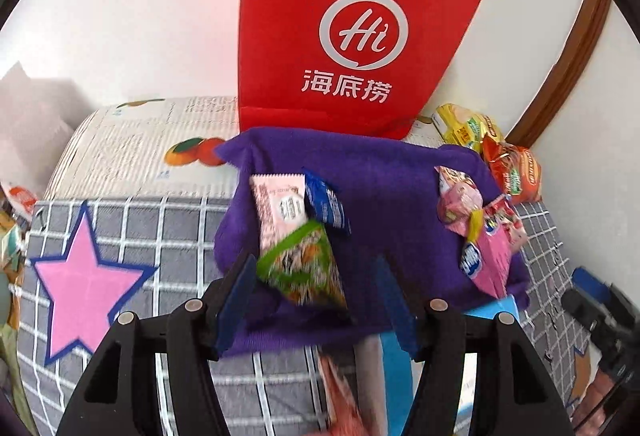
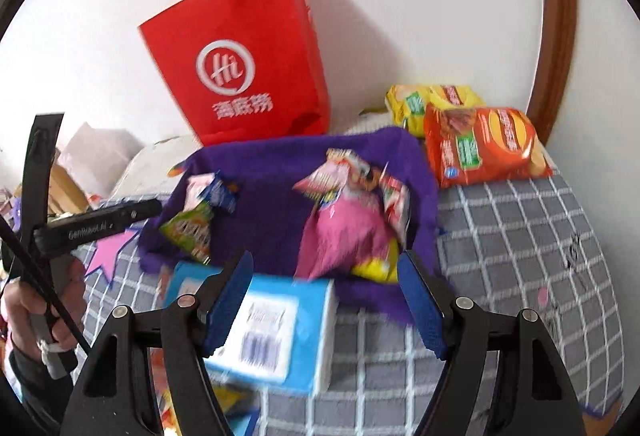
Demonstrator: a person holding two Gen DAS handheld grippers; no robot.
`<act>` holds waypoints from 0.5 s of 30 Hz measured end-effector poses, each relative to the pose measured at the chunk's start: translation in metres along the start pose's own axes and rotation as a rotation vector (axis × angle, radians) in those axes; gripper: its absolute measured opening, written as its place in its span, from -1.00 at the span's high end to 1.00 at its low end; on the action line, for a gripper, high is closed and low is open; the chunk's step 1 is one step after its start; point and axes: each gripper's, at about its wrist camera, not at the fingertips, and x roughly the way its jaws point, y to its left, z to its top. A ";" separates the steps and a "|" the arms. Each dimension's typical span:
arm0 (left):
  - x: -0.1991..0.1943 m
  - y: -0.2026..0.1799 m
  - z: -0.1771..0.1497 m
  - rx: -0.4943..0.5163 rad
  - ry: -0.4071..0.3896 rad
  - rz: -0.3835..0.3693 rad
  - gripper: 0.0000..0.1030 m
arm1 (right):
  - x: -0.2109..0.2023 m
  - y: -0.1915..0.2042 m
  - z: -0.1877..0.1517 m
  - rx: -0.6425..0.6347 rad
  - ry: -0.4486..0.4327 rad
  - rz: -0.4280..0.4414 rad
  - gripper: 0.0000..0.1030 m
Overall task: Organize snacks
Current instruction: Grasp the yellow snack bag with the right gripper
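Observation:
A purple cloth (image 1: pixel 384 196) (image 2: pixel 280 176) lies on the checked bed cover, with snacks in two heaps. The left heap holds a green packet (image 1: pixel 304 268) (image 2: pixel 188 228), a pale pink packet (image 1: pixel 280 204) and a blue packet (image 1: pixel 326 206). The right heap holds pink packets (image 1: pixel 492 252) (image 2: pixel 344 232) and a yellow one (image 2: pixel 376 268). My left gripper (image 1: pixel 316 300) is open just above the green packet, which looks blurred and loose between the jaws. My right gripper (image 2: pixel 324 300) is open above a blue and white box (image 2: pixel 280 332).
A red paper bag (image 1: pixel 340 36) (image 2: pixel 244 68) stands against the wall behind the cloth. Orange (image 2: pixel 484 144) and yellow (image 2: pixel 424 104) chip bags lie at the back right. A pink star (image 1: pixel 84 280) marks the cover at left. More packets lie near the front edge.

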 end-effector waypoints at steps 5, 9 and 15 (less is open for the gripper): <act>-0.031 0.001 -0.020 -0.002 -0.025 0.013 -0.16 | -0.021 0.022 -0.035 -0.014 0.020 0.044 -0.45; -0.047 0.003 -0.039 -0.006 -0.032 0.034 -0.18 | -0.026 0.046 -0.069 -0.031 0.073 0.090 -0.45; -0.057 0.011 -0.067 -0.008 -0.018 0.034 -0.18 | -0.016 0.073 -0.104 -0.062 0.136 0.110 -0.45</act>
